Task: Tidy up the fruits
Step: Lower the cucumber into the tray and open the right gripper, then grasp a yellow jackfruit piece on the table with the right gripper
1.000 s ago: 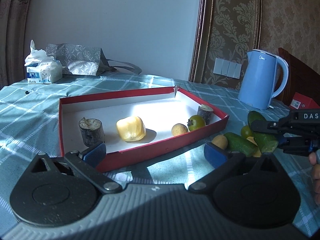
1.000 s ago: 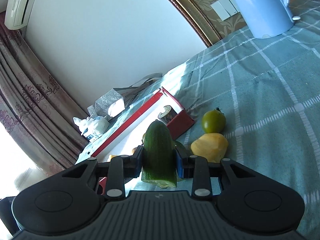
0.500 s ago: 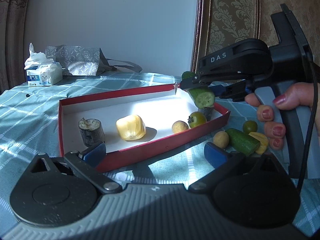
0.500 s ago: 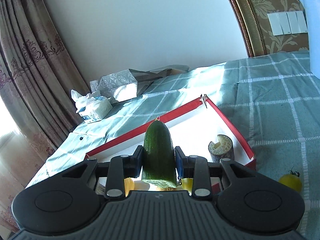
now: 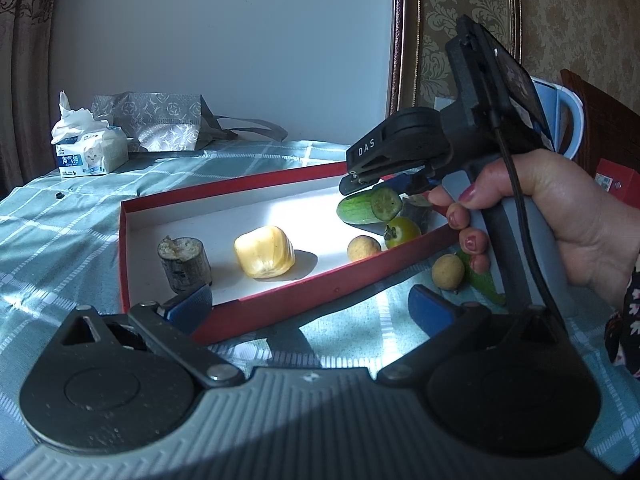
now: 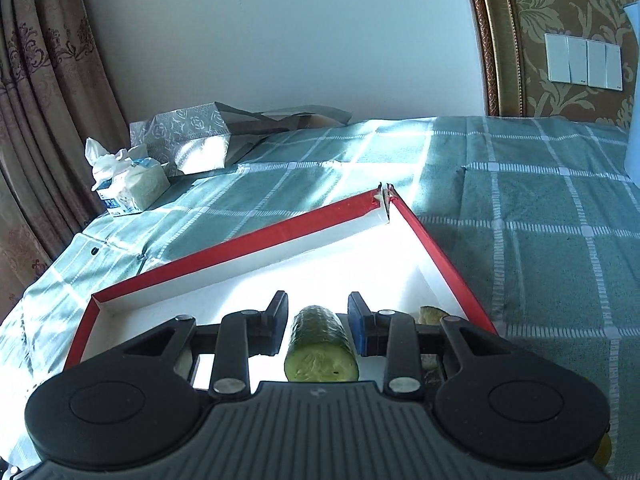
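Left wrist view: right gripper (image 5: 374, 189) has swung in from the right w/ the cucumber piece (image 5: 368, 208), which is now low over the red box's (image 5: 300, 294) right end, just above the green tomato (image 5: 402, 232). Left gripper (image 5: 308, 304) is spread wide, empty, at the box's near wall. Right wrist view: gripper is still clamped on the cucumber, now tipped down over the white floor. Carry looks done; release prob. next.

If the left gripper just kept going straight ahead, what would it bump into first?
Most likely the near wall of the shallow red cardboard box. It sits right ahead, between the open left gripper's blue fingertips, though depth is hard to judge here.
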Motion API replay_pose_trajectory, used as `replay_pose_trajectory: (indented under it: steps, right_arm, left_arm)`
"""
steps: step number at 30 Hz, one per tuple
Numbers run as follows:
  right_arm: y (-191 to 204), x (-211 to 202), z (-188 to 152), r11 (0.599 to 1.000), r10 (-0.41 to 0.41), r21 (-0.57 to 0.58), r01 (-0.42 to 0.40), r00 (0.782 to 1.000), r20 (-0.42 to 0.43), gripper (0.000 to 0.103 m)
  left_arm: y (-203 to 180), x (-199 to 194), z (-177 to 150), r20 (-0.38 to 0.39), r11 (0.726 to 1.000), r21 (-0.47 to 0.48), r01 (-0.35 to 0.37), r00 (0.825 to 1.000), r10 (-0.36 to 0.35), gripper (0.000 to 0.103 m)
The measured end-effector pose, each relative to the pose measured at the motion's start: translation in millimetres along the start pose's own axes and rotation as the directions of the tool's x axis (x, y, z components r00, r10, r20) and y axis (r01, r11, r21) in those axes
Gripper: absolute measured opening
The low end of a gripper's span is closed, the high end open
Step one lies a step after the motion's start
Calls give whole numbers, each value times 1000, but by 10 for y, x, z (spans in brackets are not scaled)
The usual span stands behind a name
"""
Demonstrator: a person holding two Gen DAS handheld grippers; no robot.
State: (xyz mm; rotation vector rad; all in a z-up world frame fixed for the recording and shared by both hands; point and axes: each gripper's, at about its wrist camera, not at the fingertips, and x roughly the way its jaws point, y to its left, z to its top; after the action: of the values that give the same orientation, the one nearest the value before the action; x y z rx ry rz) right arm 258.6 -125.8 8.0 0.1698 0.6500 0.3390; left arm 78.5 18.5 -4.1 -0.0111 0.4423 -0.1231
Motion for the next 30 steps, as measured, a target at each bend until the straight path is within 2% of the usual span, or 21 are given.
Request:
replay_pose_trajectory:
  steps: [3,7,9,11,14,17,22,27,29,30]
  right_arm:
    - [6,-19,53,1000,-7,8,7,1000,16,32]
    - [-50,-255,44,998,40,37,-43,997,64,33]
    - [-97,-401,-15,998,47,49,-51,995,83,39]
    - [-140,-564,-110,998,40,49,-45,993,114,50]
    - [-258,-843,-282,995,50,78,-64,984,168,58]
    - [-388,-1099,-463,994,9,107,-32,977,213,66]
    - [-626,-1366,-767,992,-107,88,89,968,227,70]
    - [-779,-1477,-919,991,-131,33,127,948,289,70]
    - [-863,-1472,-990,996,-89,52,77,958,273,70]
    - [-881,-1442,-983,994,-96,64,83,969,227,70]
  left_arm:
    - [-5,-3,-4,0,1000,2,-1,1000,1,103]
    - [1,0,-4,-1,1000,2,-2,1000,2,103]
    - [-11,5,-3,-3,1000,8,-6,1000,6,103]
    - [-21,10,-3,-6,1000,15,-6,1000,6,103]
    - [-42,17,-4,-9,1000,25,-10,1000,10,103]
    - [-47,20,-7,-11,999,30,-13,1000,14,103]
    - [-72,29,-10,-17,999,45,-25,1000,26,103]
    - [-84,37,-6,-19,998,50,-29,999,30,103]
    - [-84,36,-7,-18,998,49,-29,999,29,103]
    - [-84,32,-7,-16,999,47,-26,1000,27,103]
